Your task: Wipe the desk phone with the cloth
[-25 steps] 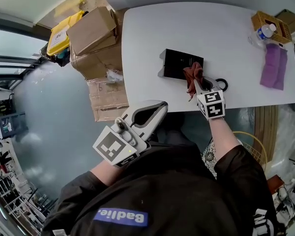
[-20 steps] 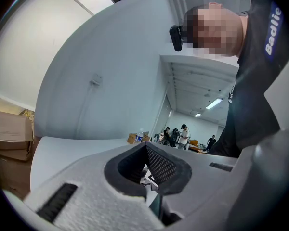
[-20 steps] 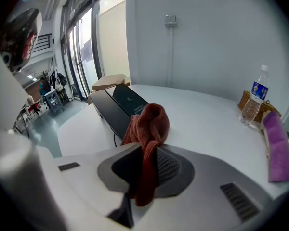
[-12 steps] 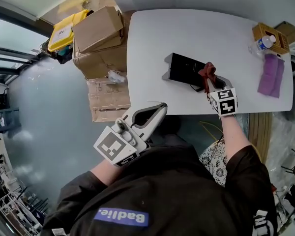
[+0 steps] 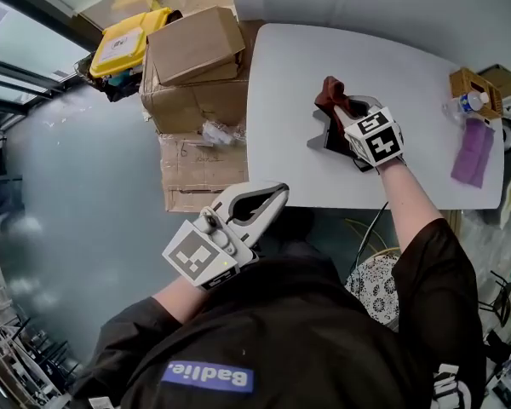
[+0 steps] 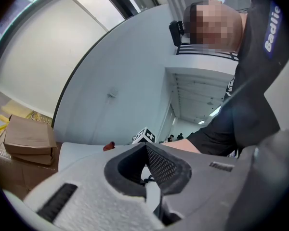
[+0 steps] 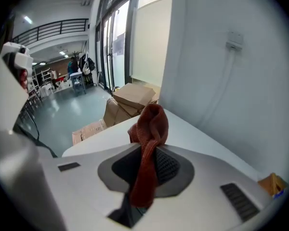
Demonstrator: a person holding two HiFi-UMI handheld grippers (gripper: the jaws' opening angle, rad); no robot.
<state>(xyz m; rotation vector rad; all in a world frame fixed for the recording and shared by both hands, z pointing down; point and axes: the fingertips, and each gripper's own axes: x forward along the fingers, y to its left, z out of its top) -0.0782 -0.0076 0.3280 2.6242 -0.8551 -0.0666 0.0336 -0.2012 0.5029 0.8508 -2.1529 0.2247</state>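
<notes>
The black desk phone (image 5: pixel 330 133) lies on the white table (image 5: pixel 281 75), mostly hidden under my right gripper (image 5: pixel 345 109). That gripper is shut on a red-brown cloth (image 5: pixel 332 95), which bunches up at the phone's far left corner. In the right gripper view the cloth (image 7: pixel 151 124) hangs pinched between the jaws of the right gripper (image 7: pixel 147 162). My left gripper (image 5: pixel 271 196) is shut on nothing and held off the table, near the person's body. In the left gripper view the left gripper (image 6: pixel 147 150) has its jaws closed together, with a bit of the cloth (image 6: pixel 109 147) beyond.
Cardboard boxes (image 5: pixel 196 58) and a yellow case (image 5: pixel 123 48) are stacked off the table's left end. At the table's right end lie a purple cloth (image 5: pixel 473 156), a water bottle (image 5: pixel 464 103) and a wicker basket (image 5: pixel 475 83).
My right gripper has carried the cloth across the phone, from its near right side to its far left corner. The left gripper has stayed where it was.
</notes>
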